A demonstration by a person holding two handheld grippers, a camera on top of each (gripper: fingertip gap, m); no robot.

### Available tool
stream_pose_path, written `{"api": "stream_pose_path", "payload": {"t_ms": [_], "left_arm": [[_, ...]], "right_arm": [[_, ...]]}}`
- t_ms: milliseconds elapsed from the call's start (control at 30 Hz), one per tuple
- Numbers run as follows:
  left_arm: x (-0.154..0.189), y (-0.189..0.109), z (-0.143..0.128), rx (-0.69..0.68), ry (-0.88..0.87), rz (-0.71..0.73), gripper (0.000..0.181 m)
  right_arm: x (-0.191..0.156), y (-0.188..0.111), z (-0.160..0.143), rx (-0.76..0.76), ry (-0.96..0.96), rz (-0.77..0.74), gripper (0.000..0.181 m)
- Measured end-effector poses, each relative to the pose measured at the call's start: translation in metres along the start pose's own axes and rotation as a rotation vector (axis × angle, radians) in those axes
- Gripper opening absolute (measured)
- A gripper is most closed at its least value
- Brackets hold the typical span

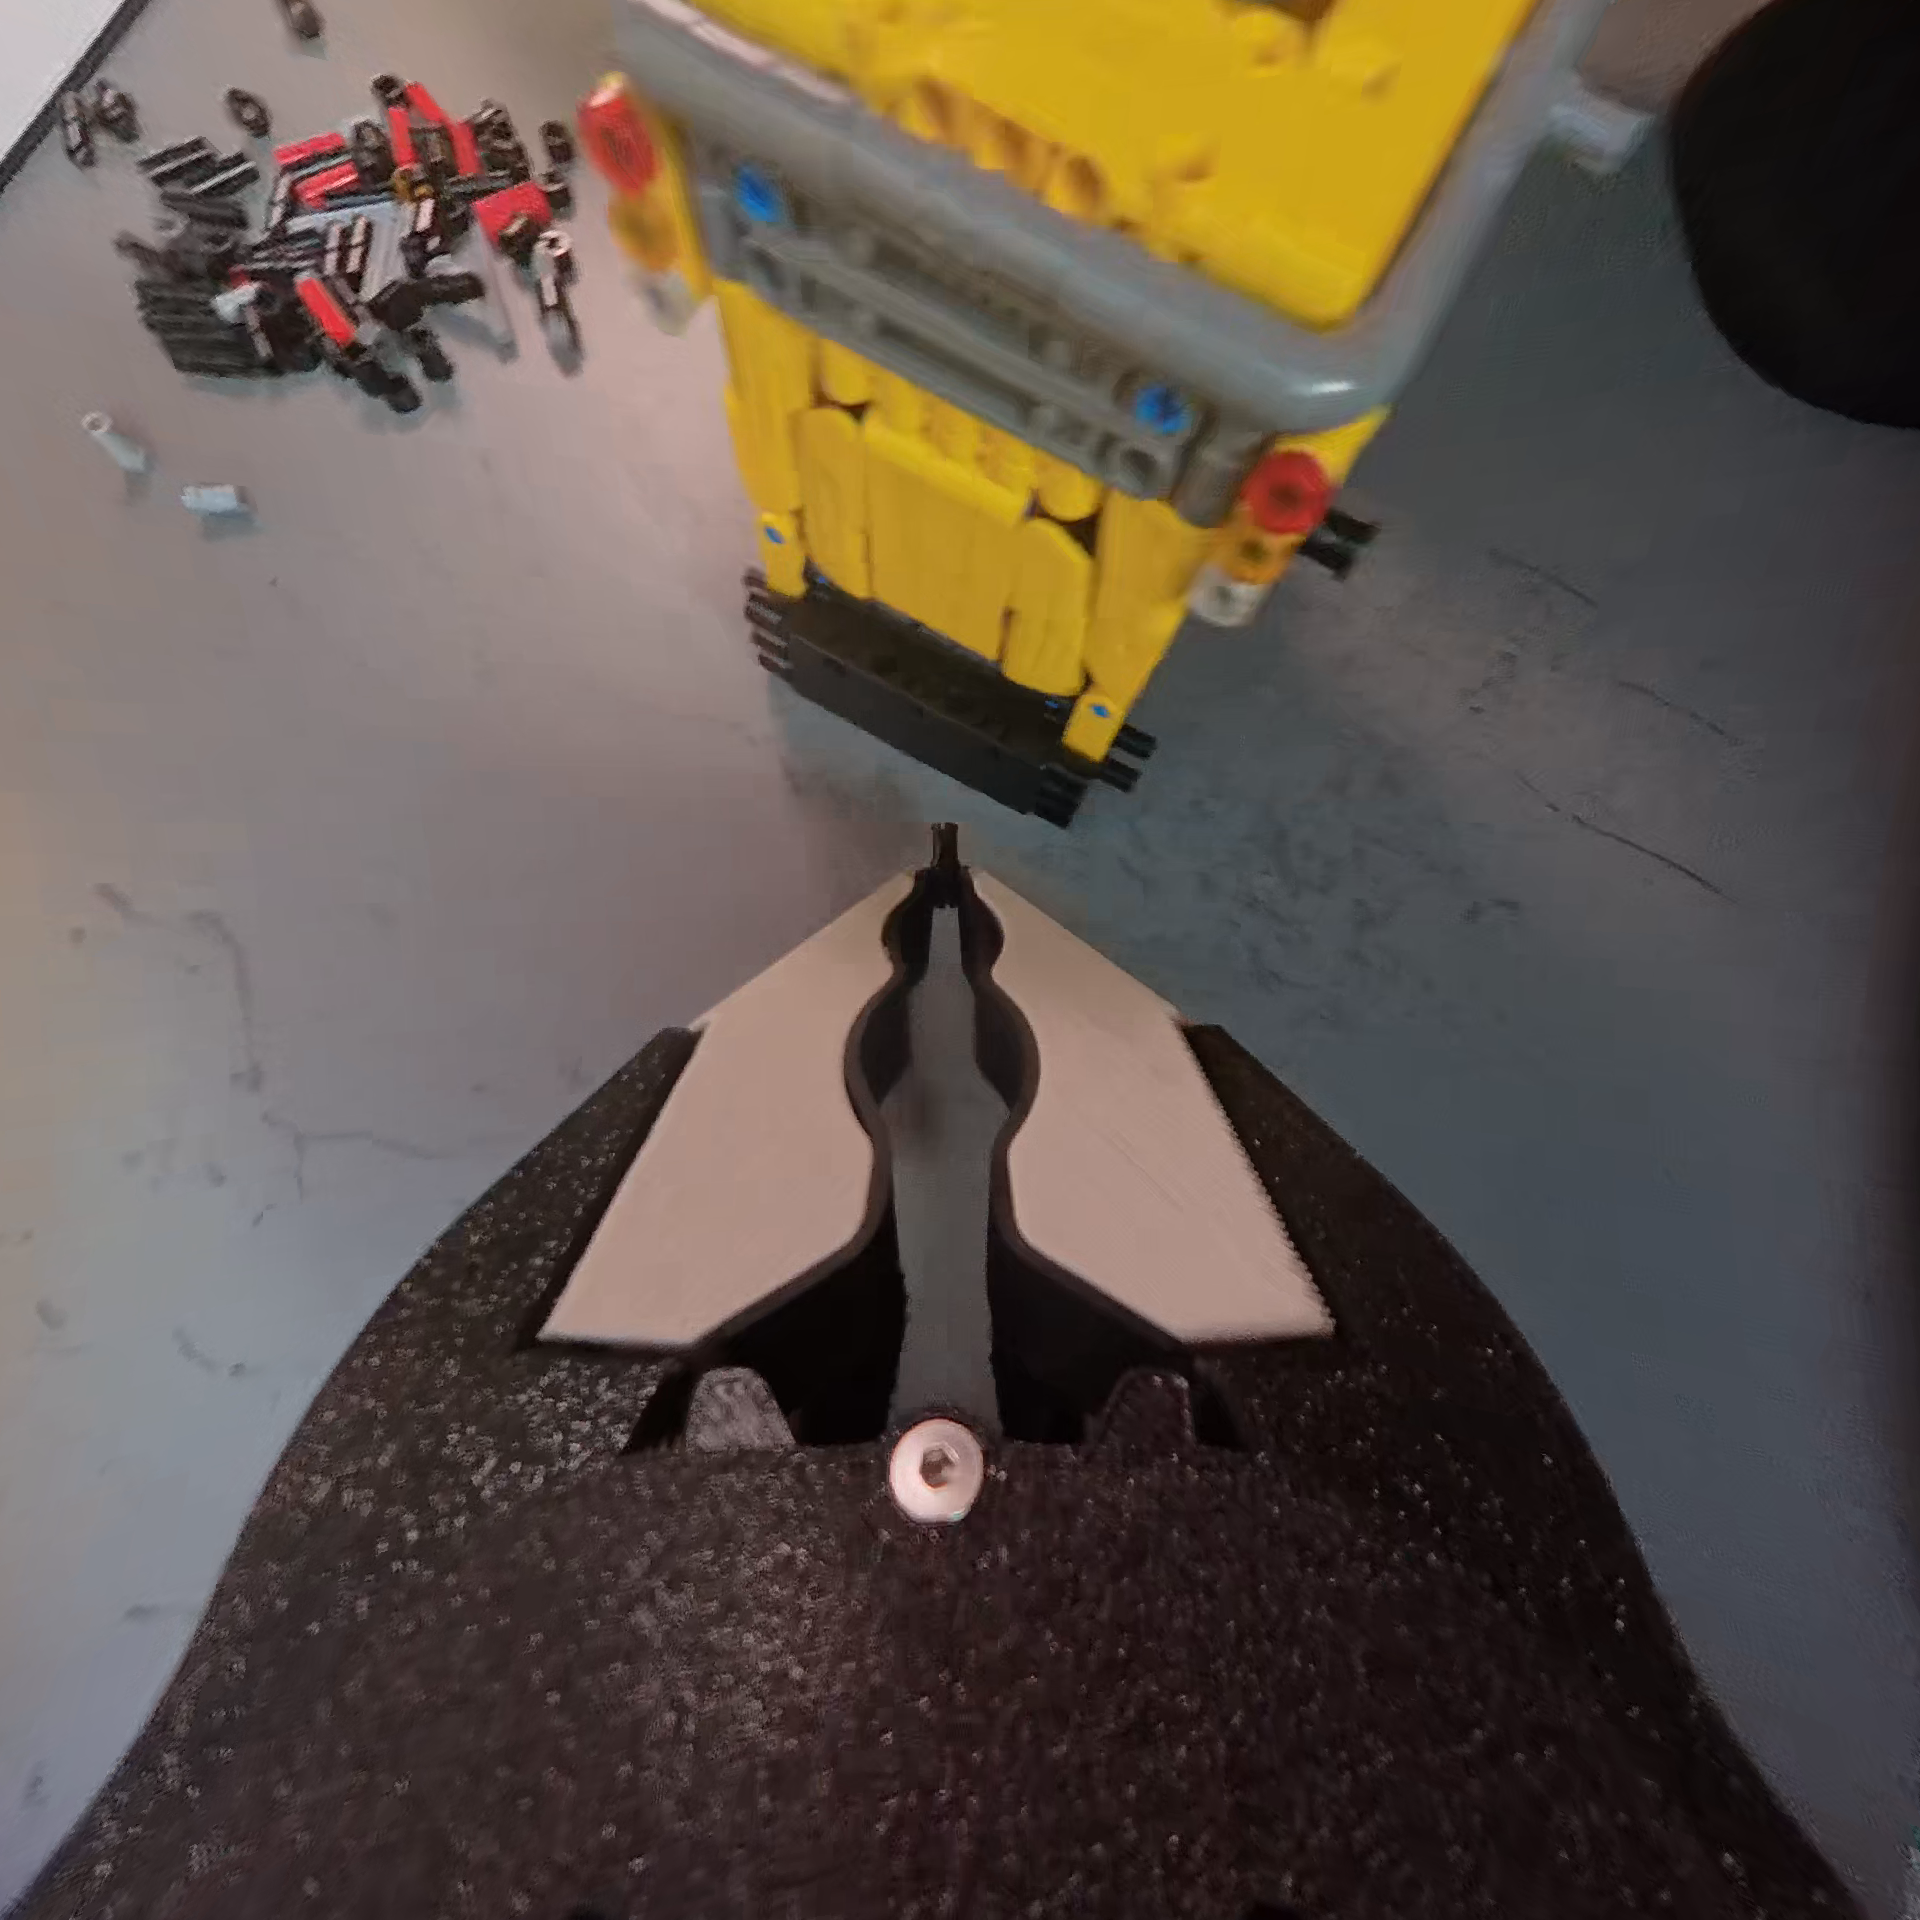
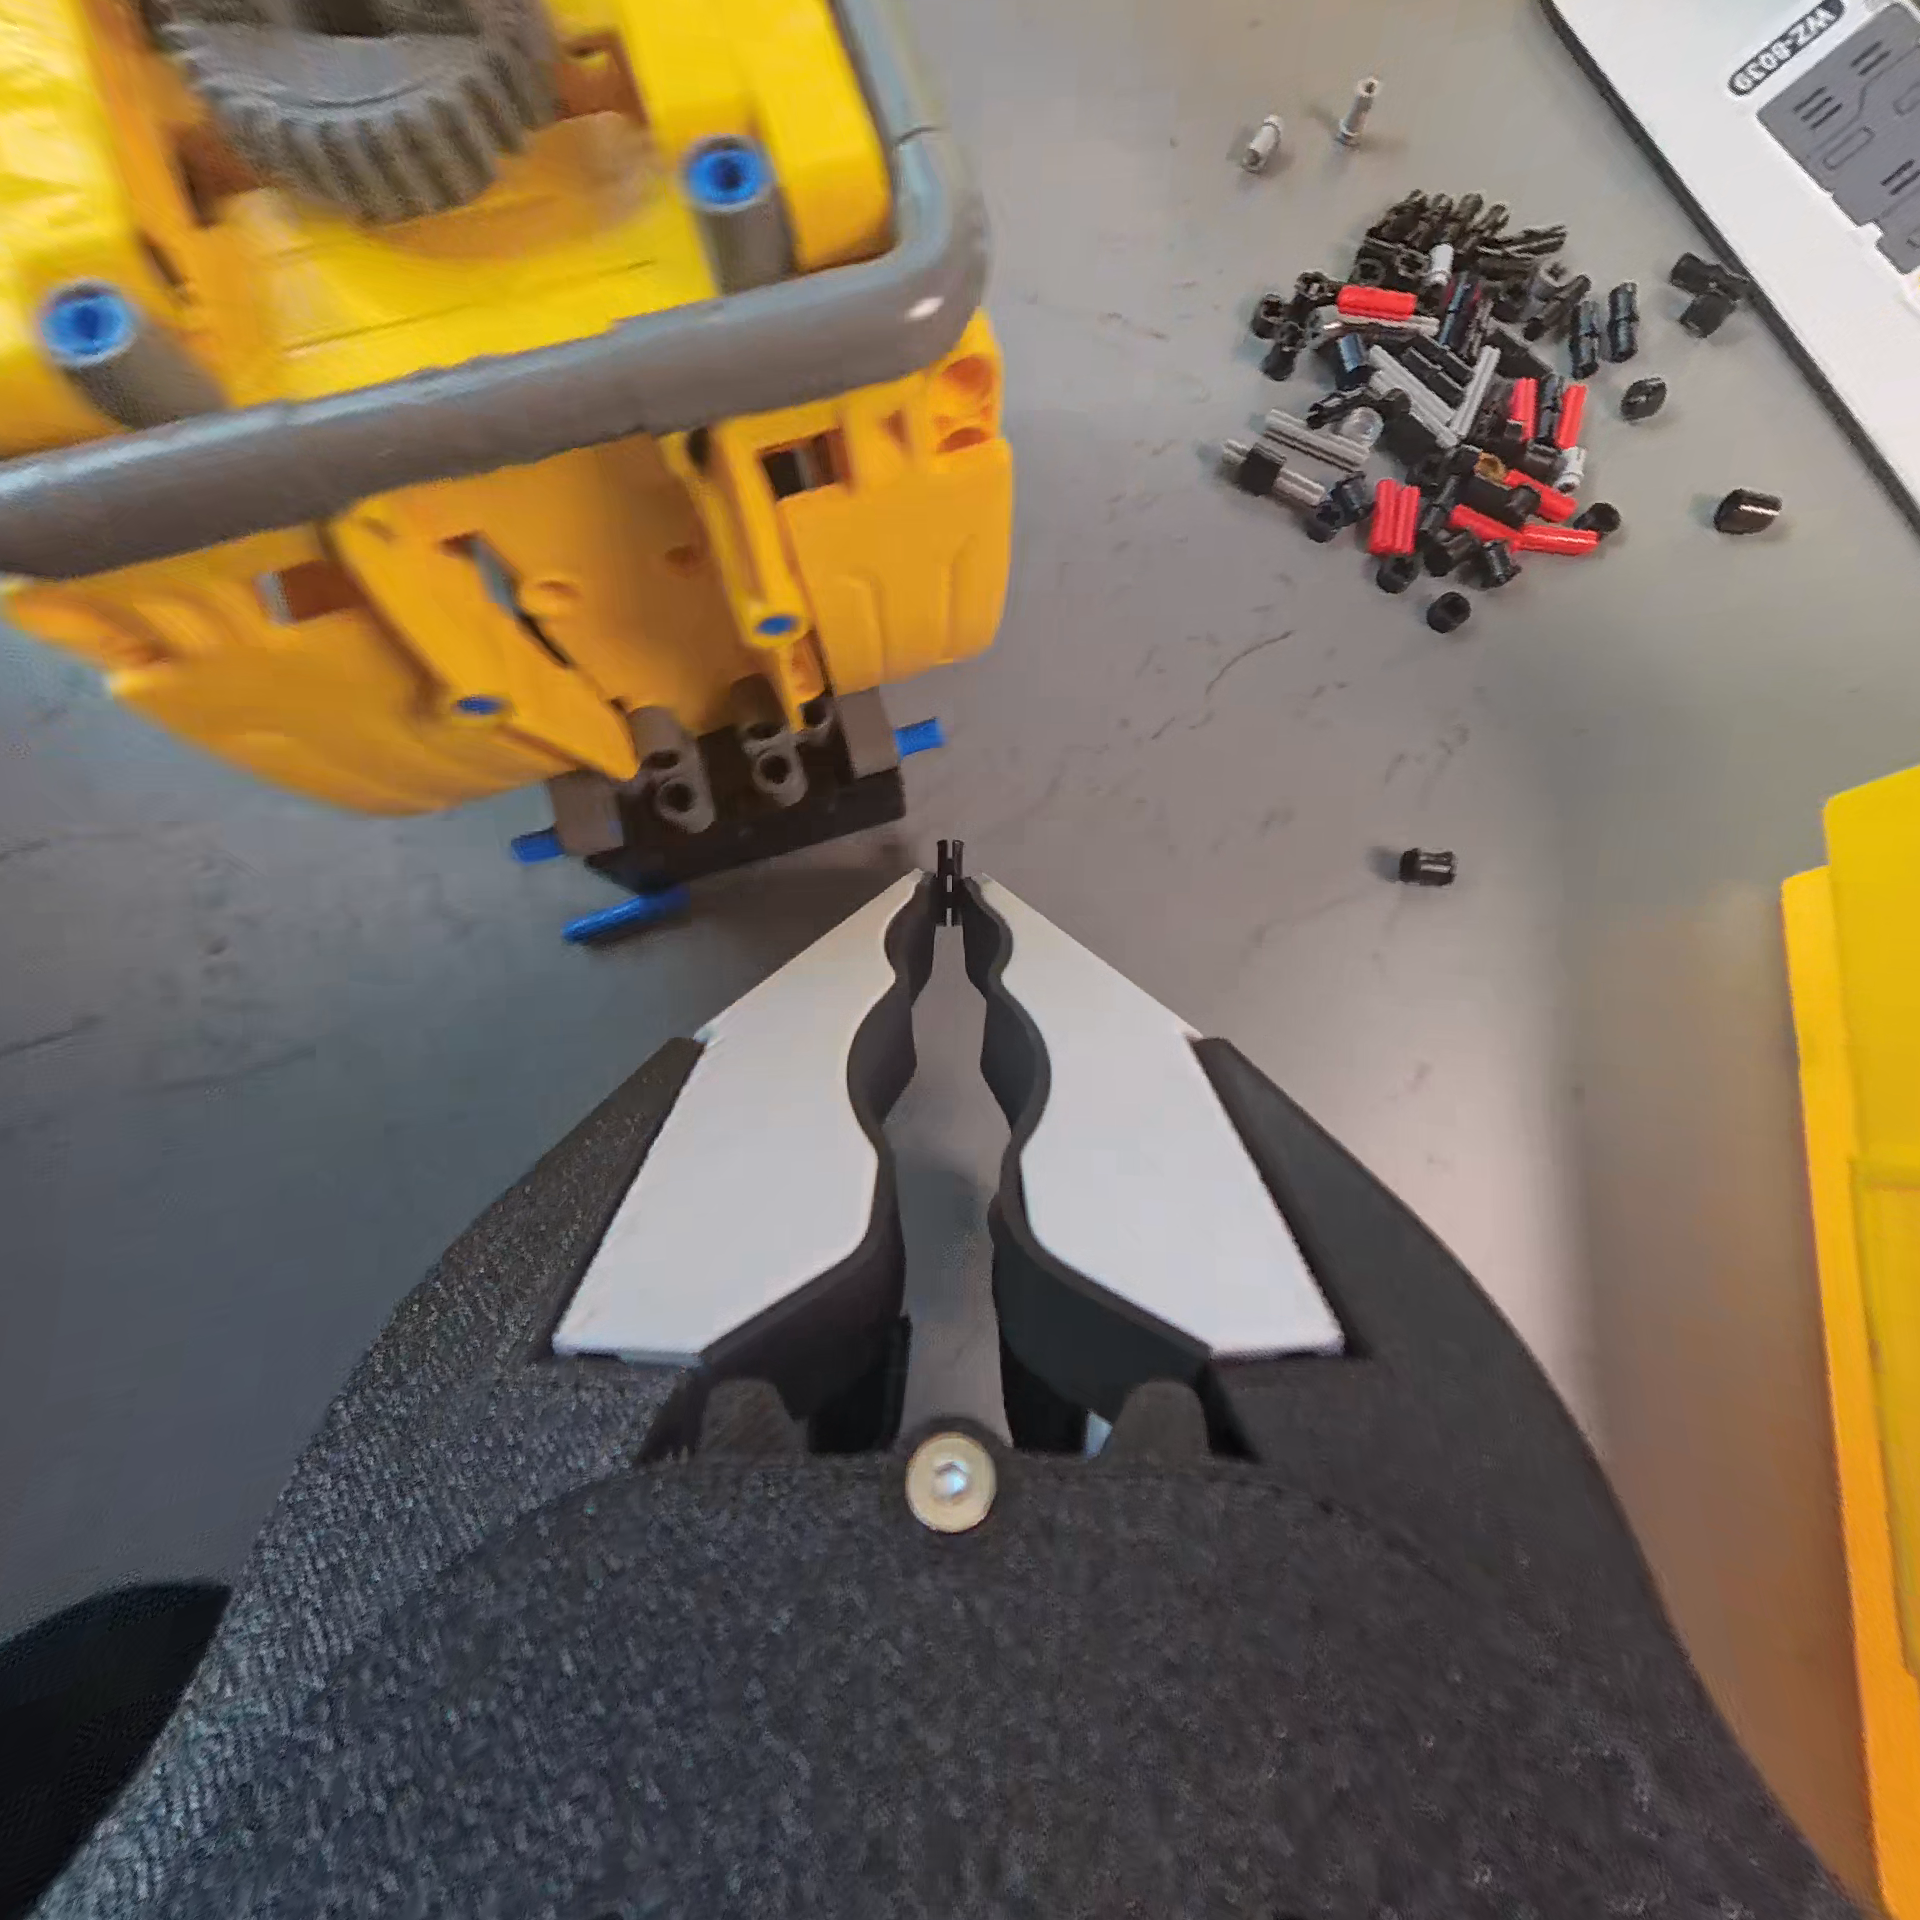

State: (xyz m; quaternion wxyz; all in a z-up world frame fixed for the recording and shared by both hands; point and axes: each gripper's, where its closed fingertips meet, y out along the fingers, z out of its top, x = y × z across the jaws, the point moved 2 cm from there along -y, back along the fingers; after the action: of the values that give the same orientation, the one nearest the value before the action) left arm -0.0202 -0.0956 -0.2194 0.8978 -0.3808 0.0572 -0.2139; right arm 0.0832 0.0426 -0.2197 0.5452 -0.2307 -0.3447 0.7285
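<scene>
A yellow brick-built vehicle model (image 1: 997, 436) with a grey frame and a black bumper stands on the grey table; it also shows in the right wrist view (image 2: 540, 540). My left gripper (image 1: 945, 883) is shut on a small black pin (image 1: 945, 844), just short of the model's black bumper (image 1: 935, 707). My right gripper (image 2: 948, 888) is shut on a small black pin (image 2: 948, 868), close to the model's black and grey connector block (image 2: 727, 800). A loose blue pin (image 2: 623, 916) lies by that block.
A pile of small black, red and grey parts (image 1: 332, 239) lies far left in the left wrist view and far right in the right wrist view (image 2: 1455, 416). A single black connector (image 2: 1425, 864), a white sheet (image 2: 1787, 187) and a yellow bin (image 2: 1860, 1299) lie right. A black wheel (image 1: 1808, 197) shows. Spacing between my two grippers at the tips: around 15 cm.
</scene>
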Motion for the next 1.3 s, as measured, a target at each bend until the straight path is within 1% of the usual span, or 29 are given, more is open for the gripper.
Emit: {"api": "stream_pose_path", "payload": {"t_ms": [33,100,167,267,333,467,567,767,1033,1167,1233,1300], "left_arm": [[0.014,-0.004,0.001,0.011,0.043,-0.045,0.003],[0.044,-0.009,0.002,0.027,0.122,-0.131,0.003],[0.065,-0.004,0.001,0.020,0.161,-0.178,0.003],[0.085,0.010,0.004,0.002,0.220,-0.214,0.004],[0.092,0.018,0.006,-0.012,0.260,-0.215,0.004],[0.097,0.028,0.007,-0.026,0.300,-0.211,0.004],[0.097,0.029,0.008,-0.016,0.301,-0.204,0.004],[0.095,0.030,0.008,0.002,0.298,-0.194,0.003],[0.093,0.031,0.010,0.025,0.279,-0.182,0.008],[0.092,0.030,0.011,0.037,0.263,-0.186,0.018],[0.091,0.024,0.016,0.083,0.244,-0.206,0.022],[0.090,0.014,0.024,0.162,0.220,-0.234,0.024]], "right_arm": [[-0.010,-0.009,-0.003,0.009,-0.018,0.034,0.004],[-0.042,-0.026,-0.008,0.034,-0.098,0.135,0.004],[-0.071,-0.034,-0.011,0.040,-0.178,0.184,0.004],[-0.103,-0.027,-0.002,0.067,-0.216,0.230,0.004],[-0.112,-0.016,0.004,0.064,-0.243,0.220,0.004],[-0.119,0.003,0.008,0.047,-0.260,0.215,0.004],[-0.121,0.009,0.008,0.028,-0.282,0.205,0.005],[-0.121,0.010,0.007,0.017,-0.295,0.213,0.005],[-0.120,0.010,0.008,0.033,-0.292,0.205,0.008],[-0.117,0.008,0.009,0.051,-0.292,0.202,0.012],[-0.115,0.002,0.014,0.096,-0.295,0.205,0.014],[-0.112,-0.010,0.023,0.169,-0.279,0.206,0.015]]}}
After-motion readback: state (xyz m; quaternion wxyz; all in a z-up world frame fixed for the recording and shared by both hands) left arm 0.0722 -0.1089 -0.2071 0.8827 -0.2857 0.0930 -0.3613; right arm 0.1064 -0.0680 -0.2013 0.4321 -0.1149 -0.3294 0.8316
